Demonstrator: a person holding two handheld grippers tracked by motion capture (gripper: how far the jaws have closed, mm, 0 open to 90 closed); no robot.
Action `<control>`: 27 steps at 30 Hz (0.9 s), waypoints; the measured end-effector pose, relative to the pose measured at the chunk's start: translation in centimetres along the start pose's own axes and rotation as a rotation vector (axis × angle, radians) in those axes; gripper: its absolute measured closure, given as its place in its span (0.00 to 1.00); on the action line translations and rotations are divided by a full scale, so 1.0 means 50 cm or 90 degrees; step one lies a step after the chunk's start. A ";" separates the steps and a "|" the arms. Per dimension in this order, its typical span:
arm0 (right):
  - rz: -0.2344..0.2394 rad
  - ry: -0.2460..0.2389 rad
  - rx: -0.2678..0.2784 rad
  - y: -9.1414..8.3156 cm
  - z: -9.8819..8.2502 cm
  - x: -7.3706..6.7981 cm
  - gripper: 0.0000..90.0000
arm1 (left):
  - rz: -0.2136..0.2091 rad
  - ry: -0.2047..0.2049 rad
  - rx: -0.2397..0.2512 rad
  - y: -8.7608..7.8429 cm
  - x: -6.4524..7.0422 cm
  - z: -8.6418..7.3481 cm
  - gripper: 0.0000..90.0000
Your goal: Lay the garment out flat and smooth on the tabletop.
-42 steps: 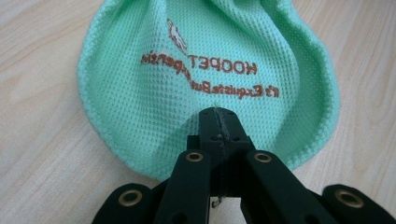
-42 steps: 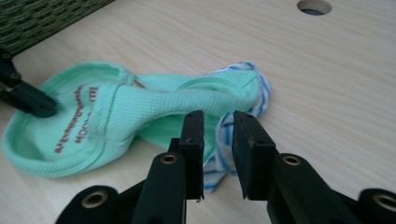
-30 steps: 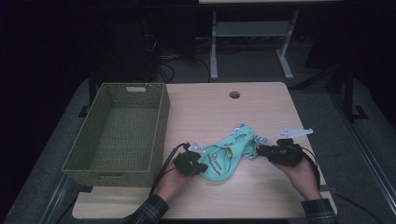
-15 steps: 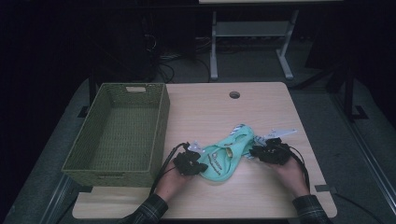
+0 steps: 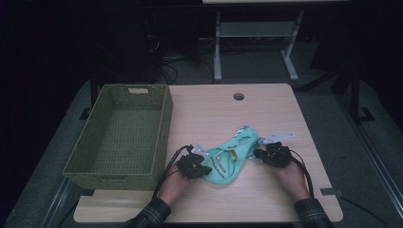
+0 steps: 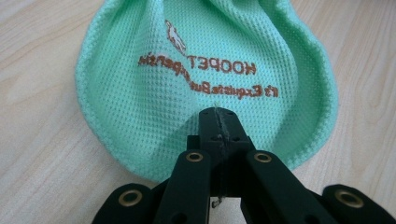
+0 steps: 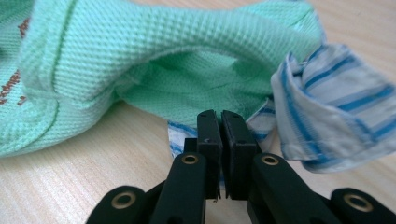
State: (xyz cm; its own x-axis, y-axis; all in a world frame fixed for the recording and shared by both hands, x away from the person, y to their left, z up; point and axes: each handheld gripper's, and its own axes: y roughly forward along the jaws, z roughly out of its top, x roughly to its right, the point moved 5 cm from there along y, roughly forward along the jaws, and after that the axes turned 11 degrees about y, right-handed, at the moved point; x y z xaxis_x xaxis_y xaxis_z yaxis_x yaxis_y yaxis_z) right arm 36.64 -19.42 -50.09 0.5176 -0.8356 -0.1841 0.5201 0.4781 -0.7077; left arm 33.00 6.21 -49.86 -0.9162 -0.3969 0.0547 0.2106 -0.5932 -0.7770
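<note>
Pinching the green garment (image 5: 229,159) at both ends: your left hand-held gripper (image 5: 203,169) has its jaws clamped flat on the near hem, mesh fabric caught between the pads (image 6: 208,122). Your right hand-held gripper (image 5: 259,153) has just been closing; its jaws now stand nearly together with a thin gap, at the edge of the green cloth and the blue-striped white fabric (image 7: 327,107), and what sits between them you cannot tell from here. Garment lies bunched on the table (image 5: 209,114), front centre, between your 2 hands. Wicker basket (image 5: 164,123) stands to its left, apart from it.
</note>
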 end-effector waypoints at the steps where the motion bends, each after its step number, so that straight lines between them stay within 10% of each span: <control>1: 0.000 0.000 0.000 0.000 0.000 0.000 0.96 | 0.000 0.000 0.000 0.000 0.000 0.000 1.00; 14: 0.008 0.020 0.031 -0.070 -0.001 0.050 0.96 | 0.000 0.000 0.000 0.000 0.000 0.000 1.00; 27: 0.018 0.041 -0.015 -0.082 -0.052 0.081 0.95 | 0.001 0.011 -0.006 -0.002 -0.001 -0.002 1.00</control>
State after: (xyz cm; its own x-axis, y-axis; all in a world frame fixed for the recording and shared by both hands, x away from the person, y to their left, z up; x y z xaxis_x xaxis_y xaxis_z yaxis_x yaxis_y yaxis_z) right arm 34.86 -25.45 -49.69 0.4871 -0.8377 -0.2470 0.4892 0.4961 -0.7173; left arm 33.00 6.36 -49.85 -0.9216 -0.3857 0.0433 0.2084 -0.5860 -0.7831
